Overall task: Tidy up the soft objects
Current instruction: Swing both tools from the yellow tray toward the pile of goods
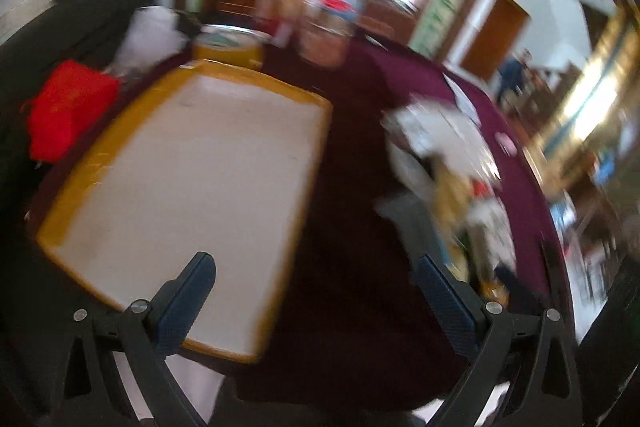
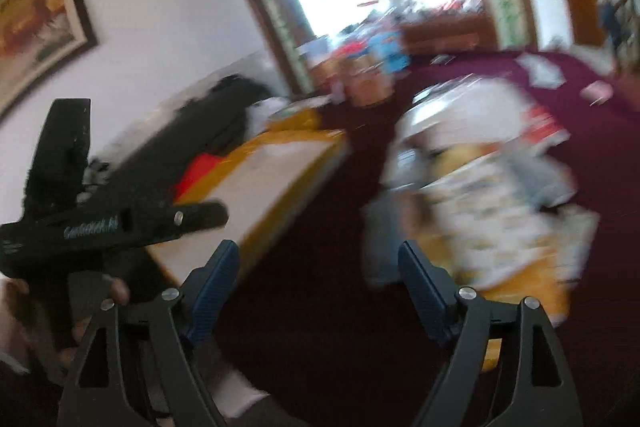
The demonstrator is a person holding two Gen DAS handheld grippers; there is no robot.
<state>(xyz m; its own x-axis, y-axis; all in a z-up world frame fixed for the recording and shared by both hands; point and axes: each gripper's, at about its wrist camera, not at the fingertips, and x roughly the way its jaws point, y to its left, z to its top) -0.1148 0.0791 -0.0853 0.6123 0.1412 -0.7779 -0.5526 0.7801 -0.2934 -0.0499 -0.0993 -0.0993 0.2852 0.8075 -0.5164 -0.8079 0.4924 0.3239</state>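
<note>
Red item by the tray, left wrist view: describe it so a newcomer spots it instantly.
Start at the maroon tablecloth, then the yellow-rimmed white tray on its left side. Just past the tray's left edge sits the red soft item, against a dark chair. It is the only bright red blob there; the neighbouring bundle is white.

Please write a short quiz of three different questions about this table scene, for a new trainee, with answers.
1. True or false: the left hand-held gripper holds a cloth.
2. Which colour is the rim of the tray? A green, B yellow, C blue.
3. On which side of the tray, in the left wrist view, lies the pile of soft objects?

Key: 1 false, both grippers are open and empty, also the right hand-held gripper. 2 B. 3 The right side, on the maroon tablecloth.
</note>
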